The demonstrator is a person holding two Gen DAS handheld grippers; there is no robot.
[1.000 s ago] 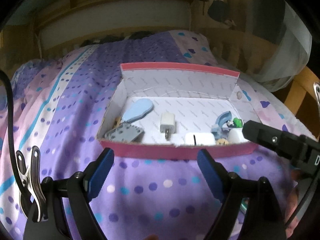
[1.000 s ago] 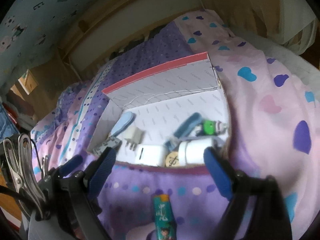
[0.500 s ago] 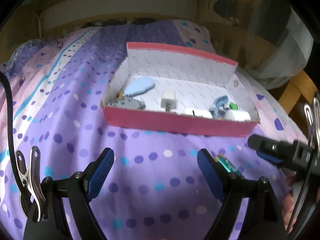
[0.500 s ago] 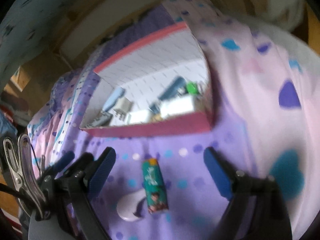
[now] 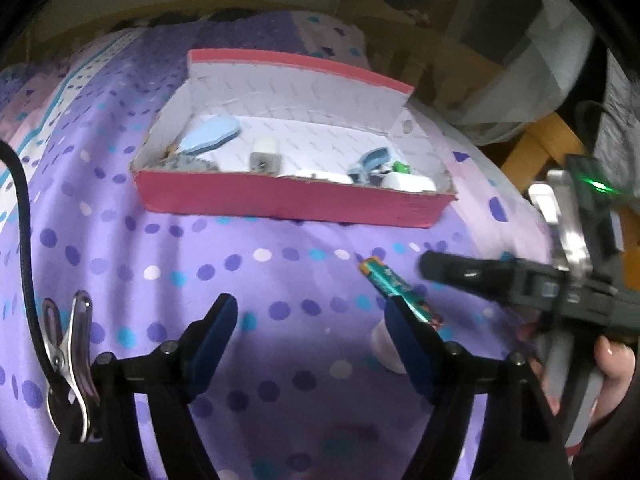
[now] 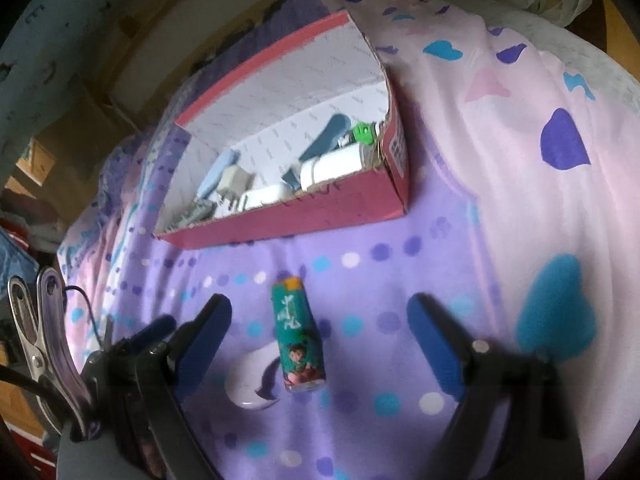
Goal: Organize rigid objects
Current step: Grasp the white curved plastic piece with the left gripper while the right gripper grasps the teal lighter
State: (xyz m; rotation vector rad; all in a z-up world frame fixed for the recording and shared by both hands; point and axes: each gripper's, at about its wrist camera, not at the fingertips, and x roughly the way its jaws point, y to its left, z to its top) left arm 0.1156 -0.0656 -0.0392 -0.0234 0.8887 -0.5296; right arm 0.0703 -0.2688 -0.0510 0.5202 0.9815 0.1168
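While most of the small things already lie gathered in the pink box (image 6: 304, 216), a green tube (image 6: 298, 340) and a white round badge (image 6: 250, 380) are left out on the bed (image 6: 460, 216), just in front of the box. The tube lies flat with one end pointing at the box, and its lower end touches or overlaps the badge; which of the two cannot be told. The right gripper (image 6: 320, 320) is held low over the bed with its fingers (image 6: 432, 344) spread wide and empty, one on each side of the tube, so that a grasp across its narrow width appears to be prepared. The left gripper (image 5: 312, 336) is likewise released and holds nothing; it is kept back from the box, probably so that the way is left free for the other hand.

From the right wrist view the tube's printed face and the badge's crescent mark are shown plainly, and the box is seen from its corner. From the left wrist view the box is seen across its long front wall, with a blue oval piece (image 5: 212, 138), a white charger (image 5: 264, 156) and a small green toy (image 5: 400, 167) inside; the right gripper's body and the hand (image 5: 608, 376) that holds it are seen only there, while the badge is mostly hidden behind a finger.
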